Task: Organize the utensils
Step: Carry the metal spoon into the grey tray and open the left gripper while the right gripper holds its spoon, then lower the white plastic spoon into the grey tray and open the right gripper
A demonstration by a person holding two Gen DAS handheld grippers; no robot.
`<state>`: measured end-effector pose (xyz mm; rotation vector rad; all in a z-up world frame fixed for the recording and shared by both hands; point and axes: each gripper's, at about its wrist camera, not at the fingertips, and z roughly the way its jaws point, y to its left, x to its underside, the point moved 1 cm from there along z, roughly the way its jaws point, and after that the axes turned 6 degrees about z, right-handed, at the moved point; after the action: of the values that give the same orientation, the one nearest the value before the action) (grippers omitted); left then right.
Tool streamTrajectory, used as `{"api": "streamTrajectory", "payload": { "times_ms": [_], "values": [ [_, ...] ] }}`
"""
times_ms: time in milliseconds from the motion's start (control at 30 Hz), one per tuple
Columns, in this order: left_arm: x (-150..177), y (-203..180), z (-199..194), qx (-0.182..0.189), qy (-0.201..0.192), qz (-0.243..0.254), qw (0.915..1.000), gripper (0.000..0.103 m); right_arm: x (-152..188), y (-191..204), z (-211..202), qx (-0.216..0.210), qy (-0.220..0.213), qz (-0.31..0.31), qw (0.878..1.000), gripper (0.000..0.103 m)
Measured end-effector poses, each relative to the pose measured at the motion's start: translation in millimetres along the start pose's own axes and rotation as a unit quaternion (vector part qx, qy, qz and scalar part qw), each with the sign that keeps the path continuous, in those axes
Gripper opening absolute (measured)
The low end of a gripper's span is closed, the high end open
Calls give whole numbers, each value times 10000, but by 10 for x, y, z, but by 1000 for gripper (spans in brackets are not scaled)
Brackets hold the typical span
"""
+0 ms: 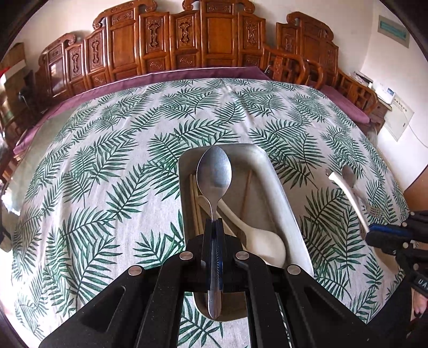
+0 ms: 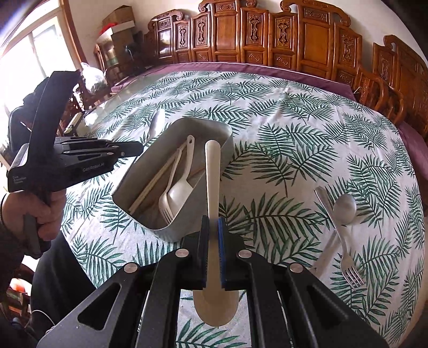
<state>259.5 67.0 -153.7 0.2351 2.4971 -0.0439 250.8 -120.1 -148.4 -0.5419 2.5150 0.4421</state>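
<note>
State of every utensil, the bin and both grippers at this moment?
Left gripper: shut on metal spoon, bowl forward.
Right gripper: shut on white plastic spoon, handle forward.
Metal bin: upright, holding chopsticks, white fork, white scoop.
Metal fork, second metal spoon: loose on tablecloth.

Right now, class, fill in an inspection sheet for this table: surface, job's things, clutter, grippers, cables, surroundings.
Surface: fern-print tablecloth, purple cloth under it.
Job's things: grey bin holding chopsticks, a white scoop and a white fork; steel spoon and steel fork lying on the cloth.
Clutter: nothing seen.
Grippers: left gripper shut on a metal spoon; right gripper shut on a white spoon.
Cables: nothing seen.
Surroundings: carved wooden chairs, window, stacked boxes.
</note>
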Motion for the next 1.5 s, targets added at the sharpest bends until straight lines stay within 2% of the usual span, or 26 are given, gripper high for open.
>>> {"api": "streamTrajectory", "payload": {
  "times_ms": [300,600,1167,1500],
  "values": [
    [-40,-16,57,56,44,-86,9999,3,-68,109,53,-33,-2,-16,10000,8],
    [27,44,-193,139,-191,-124,9996,3,-158,213,163,-87,20,-50,9999,8],
    [372,571,-607,-209,-534,-468,9973,3,-497,482,606,-304,74,272,9991,8],
    [414,771,-735,-276,-727,-641,9949,3,-652,481,809,-251,113,556,9981,8]
  ]
}}
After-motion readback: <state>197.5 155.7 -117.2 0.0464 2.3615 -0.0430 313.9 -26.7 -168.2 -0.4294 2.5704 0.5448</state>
